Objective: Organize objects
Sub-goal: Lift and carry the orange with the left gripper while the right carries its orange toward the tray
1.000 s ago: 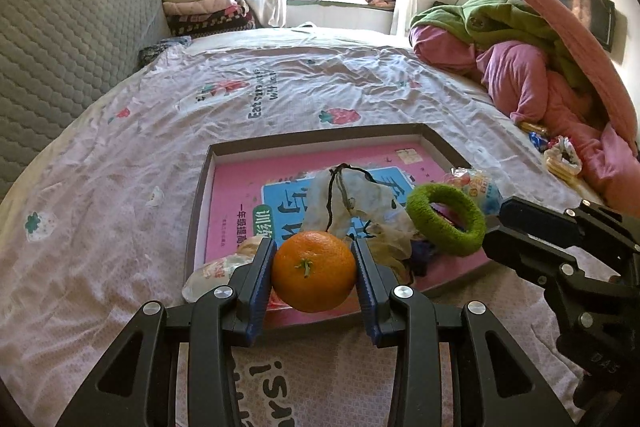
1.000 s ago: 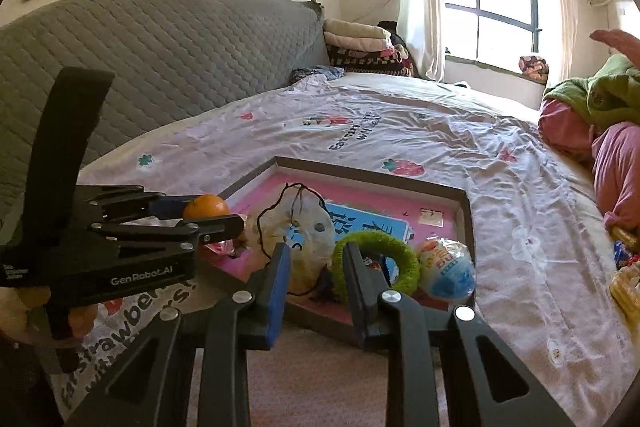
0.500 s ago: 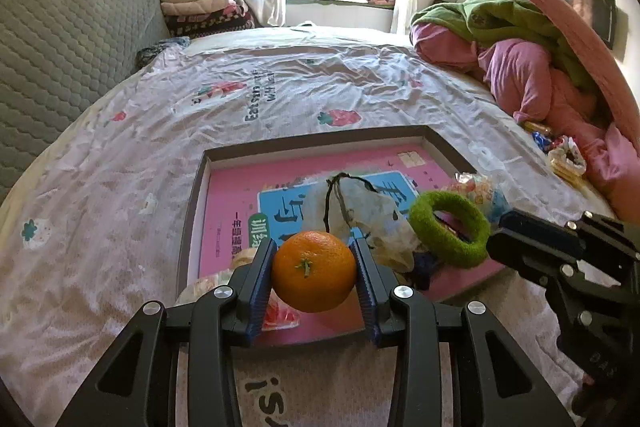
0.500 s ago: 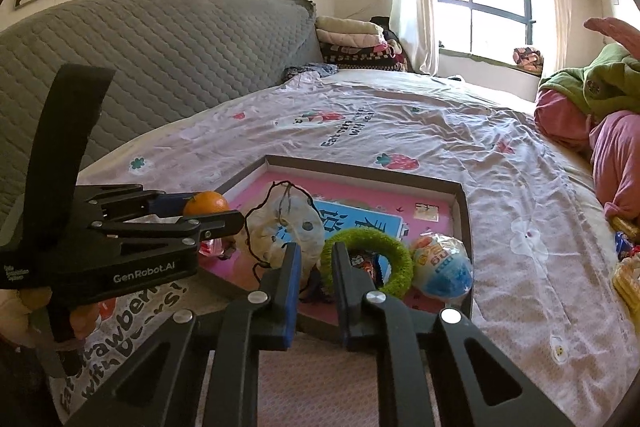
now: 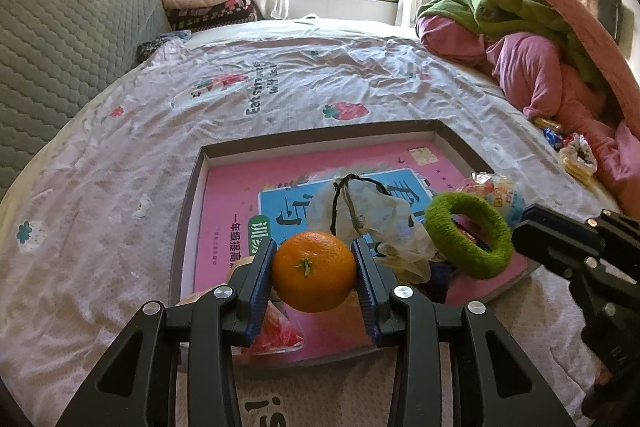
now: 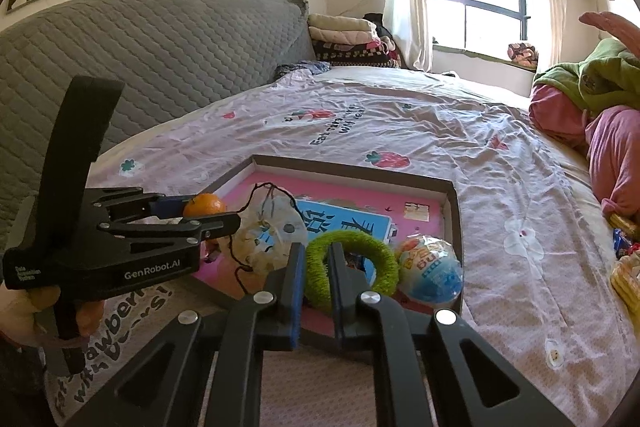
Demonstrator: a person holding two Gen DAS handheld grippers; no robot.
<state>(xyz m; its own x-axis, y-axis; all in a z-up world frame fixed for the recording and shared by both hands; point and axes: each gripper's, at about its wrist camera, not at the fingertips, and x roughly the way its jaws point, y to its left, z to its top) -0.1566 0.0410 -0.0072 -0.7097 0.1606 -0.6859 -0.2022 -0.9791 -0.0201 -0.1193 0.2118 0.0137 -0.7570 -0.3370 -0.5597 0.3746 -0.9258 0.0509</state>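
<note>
My left gripper (image 5: 314, 271) is shut on an orange (image 5: 314, 271) and holds it above the near edge of a shallow grey tray (image 5: 316, 139) with a pink book inside. The orange also shows in the right wrist view (image 6: 205, 205). My right gripper (image 6: 317, 269) is shut on the near rim of a fuzzy green ring (image 6: 360, 245), which shows in the left wrist view (image 5: 468, 235) tilted up over the tray's right side. A clear plastic bag (image 5: 376, 215) with a black cord lies in the tray between them.
A round blue-and-white wrapped toy (image 6: 430, 269) sits in the tray's right corner. A red snack packet (image 5: 276, 331) lies at the tray's near left. Piled pink and green bedding (image 5: 540, 59) lies at the right. A grey headboard (image 6: 160, 59) runs along the left.
My right gripper's jaws closed onto the green ring and lifted it a little. My left gripper carried the orange slightly forward over the tray.
</note>
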